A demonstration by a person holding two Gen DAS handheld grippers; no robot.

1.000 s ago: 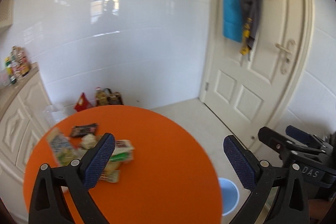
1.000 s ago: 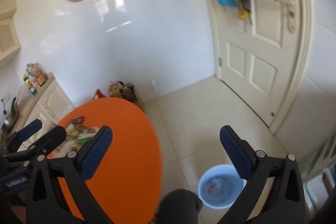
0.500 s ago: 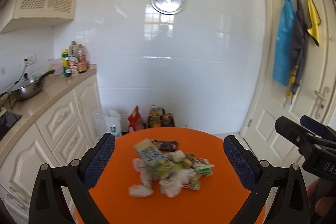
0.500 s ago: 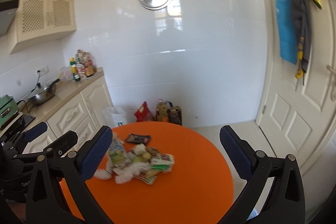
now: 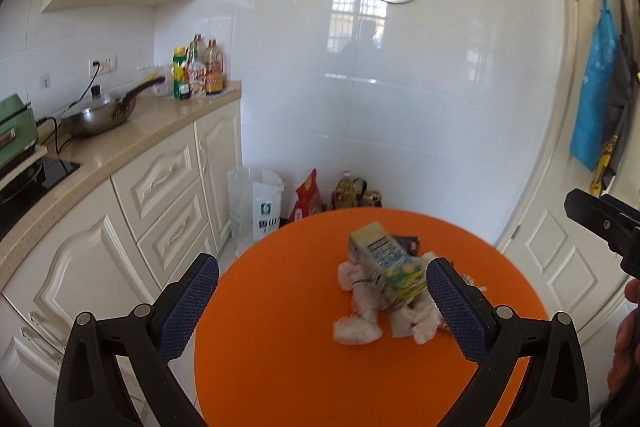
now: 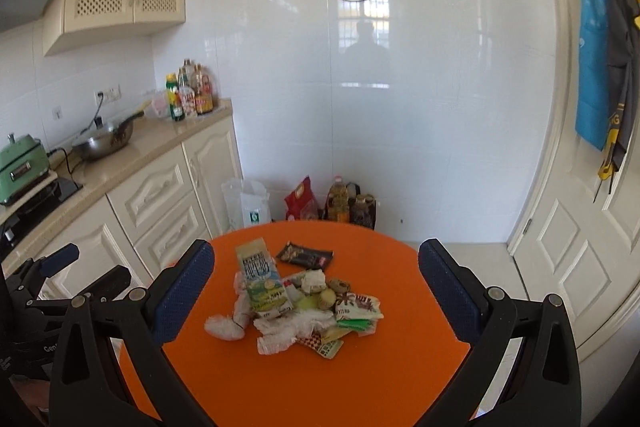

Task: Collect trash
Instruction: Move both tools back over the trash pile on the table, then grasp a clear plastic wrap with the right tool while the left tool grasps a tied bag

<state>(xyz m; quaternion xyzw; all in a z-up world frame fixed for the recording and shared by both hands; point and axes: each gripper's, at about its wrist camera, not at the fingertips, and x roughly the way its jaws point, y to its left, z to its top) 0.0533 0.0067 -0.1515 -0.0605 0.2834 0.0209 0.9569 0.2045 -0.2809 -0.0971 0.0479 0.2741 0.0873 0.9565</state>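
Observation:
A heap of trash lies on the round orange table: a milk carton, a dark snack wrapper, crumpled white tissues and several food packets. The left wrist view has the carton and tissues just ahead. My left gripper is open and held above the table's near left part, empty. My right gripper is open too, its fingers either side of the heap but well short of it and above it.
White cabinets and a counter with a wok and bottles run along the left. Bags and bottles stand on the floor by the tiled wall. A white door with hanging aprons is at the right.
Both views have swung from the door, floor and blue bucket round to the left and up, onto the table and kitchen counter. The trash heap is now centred. Both grippers stayed open.

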